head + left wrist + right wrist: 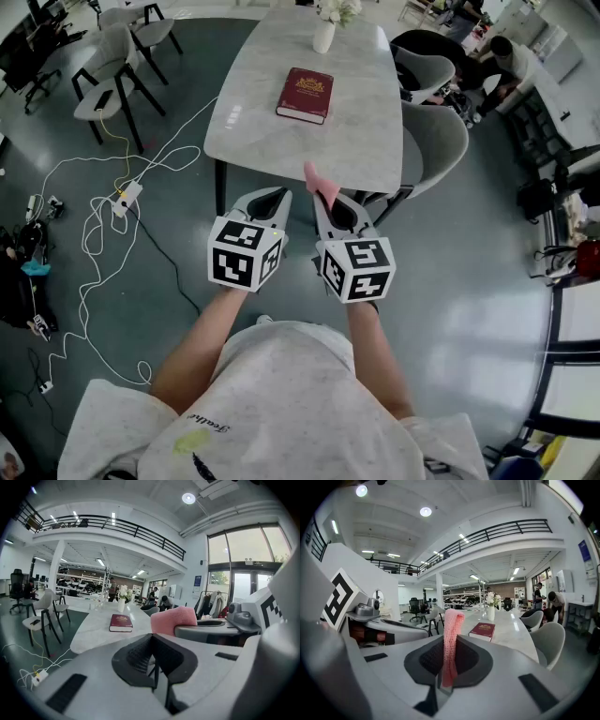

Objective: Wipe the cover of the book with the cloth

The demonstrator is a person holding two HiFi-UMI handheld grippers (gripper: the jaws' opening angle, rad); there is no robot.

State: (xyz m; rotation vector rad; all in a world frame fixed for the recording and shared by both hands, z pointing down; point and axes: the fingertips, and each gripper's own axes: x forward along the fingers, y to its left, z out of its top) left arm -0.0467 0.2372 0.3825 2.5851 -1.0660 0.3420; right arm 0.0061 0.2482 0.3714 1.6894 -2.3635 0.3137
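The book [306,95] lies closed on the marble bench [262,141], cover up, towards the middle of the top. Its long axis runs roughly away from the person, turned a little off square. Both grippers hang short of the bench's near edge, over the floor, so the book is ahead of them and well apart from both. In the head view it sits almost on the line between the two grippers.

The right gripper [449,645] has its jaws closed on the pink cloth [452,634]. The cloth stands up out of the jaws as a narrow folded strip, with its free end above the fingertips. The left gripper [151,637] has its jaws pressed together with nothing between them, and it is just beside the right one.

Neither gripper is clearly the nearer, but the right one carries the cloth. The coming move is therefore judged to be a reach forward and down over the near edge, to lay the cloth's free end on the cover. The empty left gripper could steady the book against sliding on the smooth top.

The only container on the bench is a white vase [324,36] at the far end, beyond the book. It holds pale flowers and stands apart from the book. Wiping strokes along the book's long axis would run towards the vase
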